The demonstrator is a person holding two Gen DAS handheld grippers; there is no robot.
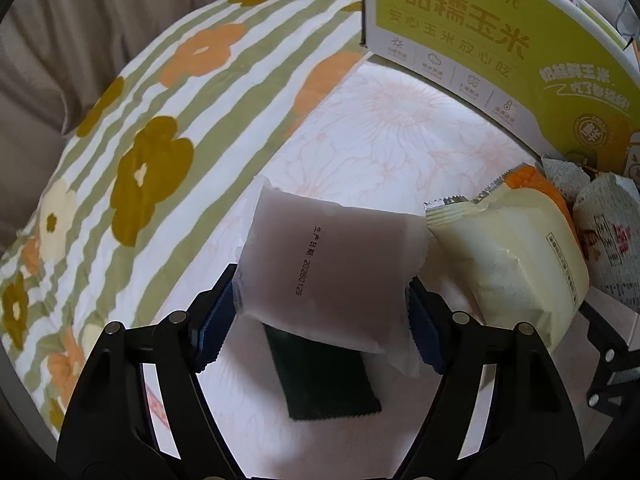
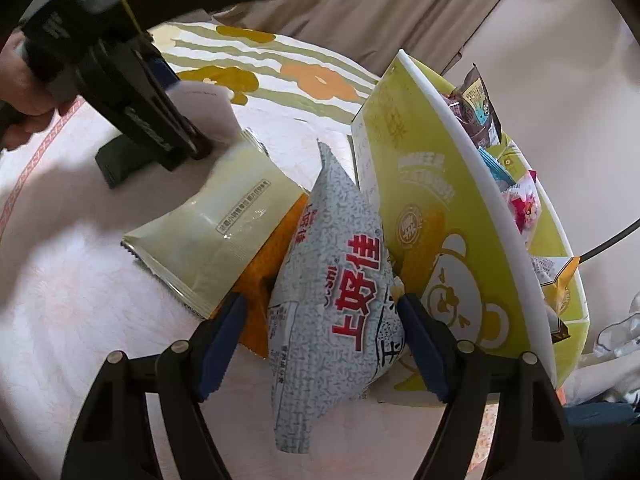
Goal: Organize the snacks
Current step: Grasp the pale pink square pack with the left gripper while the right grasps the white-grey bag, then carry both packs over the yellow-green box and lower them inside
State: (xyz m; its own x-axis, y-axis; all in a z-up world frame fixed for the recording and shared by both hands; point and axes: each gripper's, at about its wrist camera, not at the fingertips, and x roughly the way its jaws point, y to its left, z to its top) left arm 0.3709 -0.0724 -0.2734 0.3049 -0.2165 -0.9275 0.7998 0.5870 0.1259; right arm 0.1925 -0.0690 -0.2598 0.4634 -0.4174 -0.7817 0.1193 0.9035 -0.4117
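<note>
Only the left view shows the left claw [image 1: 322,312] pinching a cloudy white packet [image 1: 332,272] (date printed) above a dark packet [image 1: 328,384]. Only the right view shows snacks inside the green box [image 2: 448,208]; the right claw [image 2: 320,348] squeezes a grey speckled bag [image 2: 332,300] beside it.

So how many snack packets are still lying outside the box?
5 visible: a translucent packet between the left hand-held gripper's pads, a dark packet beneath it, a cream packet, an orange packet underneath, and a grey speckled packet. Others may be hidden.

"20260129" on translucent packet [image 1: 332,276]
</note>
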